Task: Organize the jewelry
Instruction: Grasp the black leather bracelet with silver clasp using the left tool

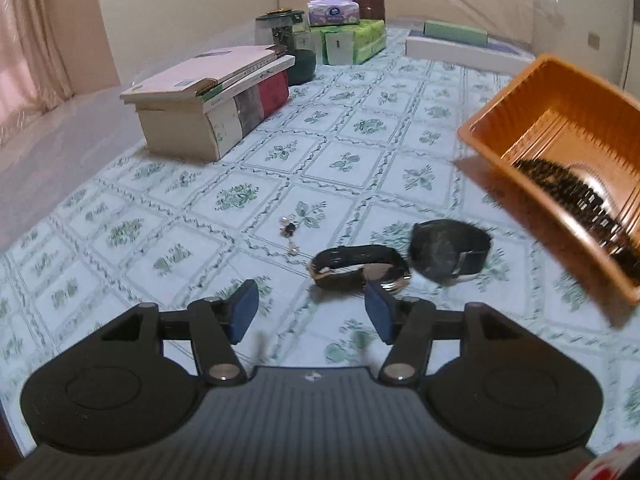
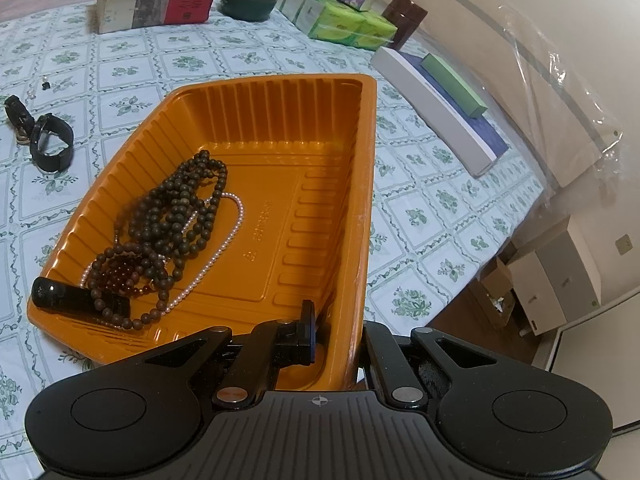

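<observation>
Orange tray (image 2: 320, 152), tilted, its near wall clamped in right tool (image 2: 336, 344); dark beads (image 2: 180, 216), pearl strand (image 2: 224, 248) inside. Left tool (image 1: 312, 312) released, nothing between its pads, just short of two watches (image 1: 360, 272) on the floral tabletop (image 1: 160, 216). Small earrings (image 1: 289, 232) nearby.

left gripper (image 1: 311, 307): two watches (image 1: 360, 270) just ahead on the table (image 1: 120, 208), earrings (image 1: 289, 232) beyond-left, tray (image 1: 496, 152) right, boxes (image 1: 208, 96) far-left | right gripper (image 2: 338, 340): tray wall between jaws, bead necklaces (image 2: 176, 224) inside, ahead-left
</observation>
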